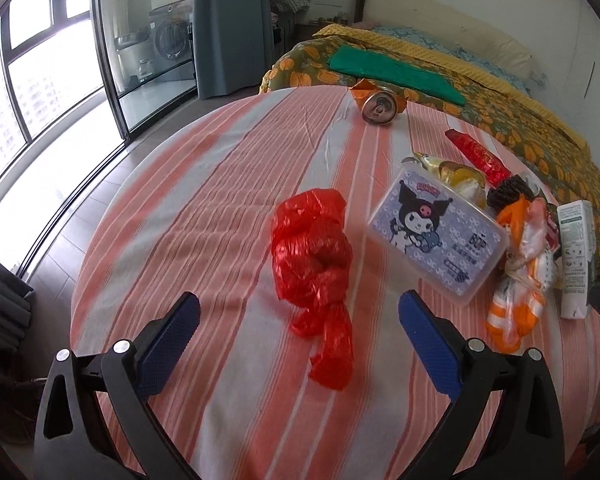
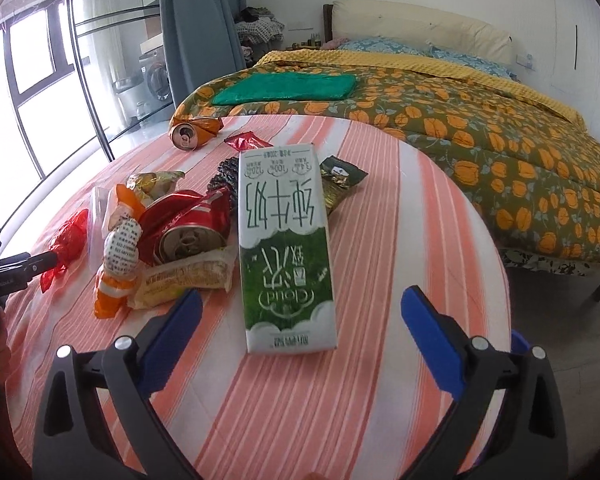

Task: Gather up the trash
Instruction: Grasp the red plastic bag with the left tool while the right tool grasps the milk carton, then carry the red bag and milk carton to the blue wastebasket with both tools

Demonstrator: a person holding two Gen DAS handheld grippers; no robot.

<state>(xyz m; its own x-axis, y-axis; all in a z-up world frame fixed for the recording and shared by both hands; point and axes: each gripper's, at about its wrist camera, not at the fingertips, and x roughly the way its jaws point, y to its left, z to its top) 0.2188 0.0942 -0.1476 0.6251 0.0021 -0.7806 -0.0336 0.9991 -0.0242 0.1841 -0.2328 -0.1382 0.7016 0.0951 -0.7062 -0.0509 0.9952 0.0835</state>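
Note:
Trash lies scattered on a round table with a pink striped cloth (image 1: pixel 228 184). A crumpled red plastic bag (image 1: pixel 314 264) sits just ahead of my open left gripper (image 1: pixel 300 324), its tail reaching between the fingers. In the right wrist view a green and white milk carton (image 2: pixel 286 248) lies flat straight ahead of my open right gripper (image 2: pixel 302 320), its near end between the fingertips. Left of the carton are a crushed red can (image 2: pixel 186 236), a noodle wrapper (image 2: pixel 188 276) and an orange and white wrapper (image 2: pixel 118 264). A crushed orange can (image 1: pixel 378 106) rests at the far edge.
A clear plastic box with a cartoon lid (image 1: pixel 436 236) lies right of the red bag. Red and dark snack wrappers (image 2: pixel 342 184) sit beyond the carton. A bed with a pumpkin-print cover (image 2: pixel 480 132) stands behind the table. Glass doors (image 1: pixel 48 80) are to the left.

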